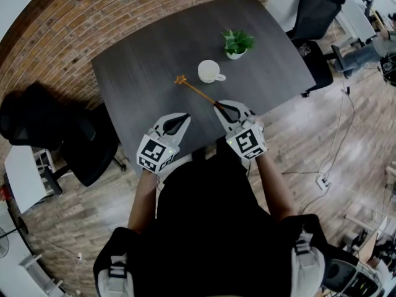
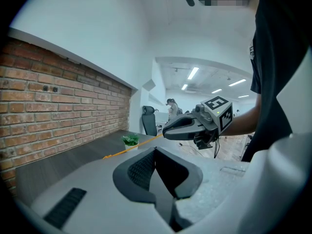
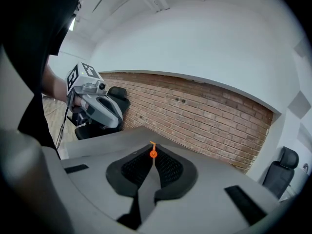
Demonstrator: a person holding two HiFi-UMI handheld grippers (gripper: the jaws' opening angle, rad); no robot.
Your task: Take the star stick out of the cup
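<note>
My right claw pinches the stick, end-on a mere orange dot, outside the cup; left claw closed, empty.

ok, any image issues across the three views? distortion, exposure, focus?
Head view: strong fisheye, the brick wall bows, star stick sharp. Left gripper view: black corners, background washed out around the ceiling lights. Right gripper view: person's torso at left nearly black; stick end in the right claw is crisp.

text: none legible | numbers: none legible | marks: black-and-white square codes on cubes of left gripper and right gripper, no letters
</note>
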